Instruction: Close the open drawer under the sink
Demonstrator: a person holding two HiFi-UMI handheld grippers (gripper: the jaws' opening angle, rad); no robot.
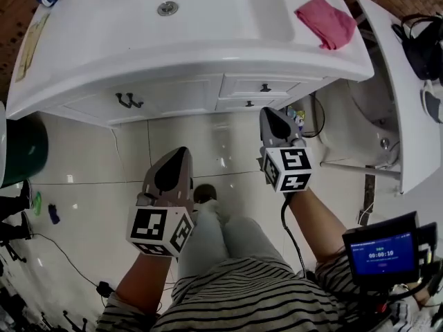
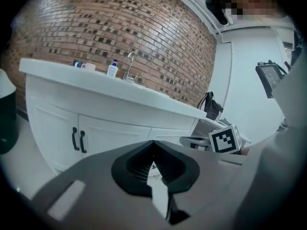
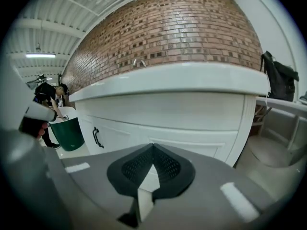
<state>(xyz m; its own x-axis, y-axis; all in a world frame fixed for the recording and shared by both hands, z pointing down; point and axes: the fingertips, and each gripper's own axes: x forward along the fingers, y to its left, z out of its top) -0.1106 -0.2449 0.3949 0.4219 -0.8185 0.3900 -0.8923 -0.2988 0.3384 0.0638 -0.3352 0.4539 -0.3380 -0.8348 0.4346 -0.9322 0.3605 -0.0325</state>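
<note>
The white sink cabinet (image 1: 173,68) spans the top of the head view. Under its right half are two stacked drawers, an upper drawer (image 1: 264,87) and a lower drawer (image 1: 249,104), each with a small black knob. Both fronts look nearly flush, and I cannot tell whether either stands out. My right gripper (image 1: 270,113) is shut and empty, its tip just in front of the lower drawer. The upper drawer front (image 3: 192,145) fills the space ahead of the right gripper (image 3: 153,147). My left gripper (image 1: 181,152) hangs lower over the floor, shut on nothing, and its own view shows the left gripper (image 2: 153,145) facing the cabinet doors (image 2: 76,140).
Black door handles (image 1: 129,102) are on the cabinet's left. A pink cloth (image 1: 327,22) lies on the counter's right. A dark green bin (image 1: 21,151) stands at the left, a white fixture (image 1: 367,116) at the right. Cables lie on the tiled floor (image 1: 90,185).
</note>
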